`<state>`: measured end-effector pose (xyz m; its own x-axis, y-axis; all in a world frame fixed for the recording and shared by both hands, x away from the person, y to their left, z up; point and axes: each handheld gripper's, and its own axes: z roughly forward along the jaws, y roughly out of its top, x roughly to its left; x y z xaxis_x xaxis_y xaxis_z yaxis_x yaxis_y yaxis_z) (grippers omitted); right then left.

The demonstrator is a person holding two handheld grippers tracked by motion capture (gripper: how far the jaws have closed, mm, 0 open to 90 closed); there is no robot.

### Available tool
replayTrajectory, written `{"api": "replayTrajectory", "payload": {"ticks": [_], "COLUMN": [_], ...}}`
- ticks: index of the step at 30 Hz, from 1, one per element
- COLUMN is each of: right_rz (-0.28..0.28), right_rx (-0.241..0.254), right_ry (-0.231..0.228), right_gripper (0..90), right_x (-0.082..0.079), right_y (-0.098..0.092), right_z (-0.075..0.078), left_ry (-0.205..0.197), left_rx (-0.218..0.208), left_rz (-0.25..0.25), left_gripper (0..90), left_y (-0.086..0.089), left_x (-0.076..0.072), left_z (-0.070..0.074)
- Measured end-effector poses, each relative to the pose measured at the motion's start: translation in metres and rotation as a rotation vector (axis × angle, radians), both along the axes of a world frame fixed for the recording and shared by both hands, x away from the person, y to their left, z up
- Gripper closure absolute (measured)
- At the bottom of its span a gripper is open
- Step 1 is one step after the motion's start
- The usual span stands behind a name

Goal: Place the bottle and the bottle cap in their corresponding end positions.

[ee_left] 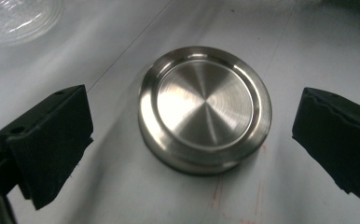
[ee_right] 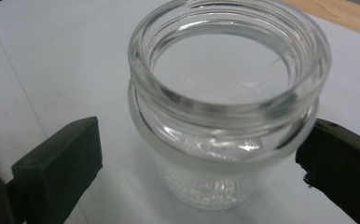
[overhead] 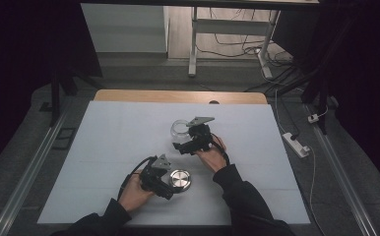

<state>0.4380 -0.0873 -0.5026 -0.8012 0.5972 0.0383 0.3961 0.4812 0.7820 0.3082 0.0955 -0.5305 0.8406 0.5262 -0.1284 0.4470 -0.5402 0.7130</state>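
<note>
Left gripper (overhead: 174,188) nearest me, jaws spread either side of steel lid (ee_left: 205,108), not pinching; lid flat on tabletop (overhead: 109,142), just this side of glass jar (ee_right: 229,100). Right gripper (overhead: 177,141) spread around upright jar, pads clear. I judge both released.

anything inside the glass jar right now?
The glass jar looks empty: through its open mouth the white table cover shows, with only glare on the base. Its frosted lower wall blurs the bottom edge. The metal lid lies apart.
</note>
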Motion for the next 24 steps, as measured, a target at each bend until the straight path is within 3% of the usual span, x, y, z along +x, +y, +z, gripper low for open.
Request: {"api": "replayTrajectory", "payload": {"ticks": [13,24], "right_rz": [0.006,0.052], "right_rx": [0.001,-0.021], "right_ry": [0.015,0.042], "right_gripper": [0.0,0.0], "right_x": [-0.014,-0.034], "right_y": [-0.017,-0.027], "right_z": [0.001,0.001], "left_ry": [0.035,0.053], "left_rx": [-0.019,-0.035], "left_rz": [0.023,0.069], "left_gripper": [0.0,0.0], "left_y": [0.025,0.055], "left_x": [-0.004,-0.015], "left_z": [0.009,0.015]}}
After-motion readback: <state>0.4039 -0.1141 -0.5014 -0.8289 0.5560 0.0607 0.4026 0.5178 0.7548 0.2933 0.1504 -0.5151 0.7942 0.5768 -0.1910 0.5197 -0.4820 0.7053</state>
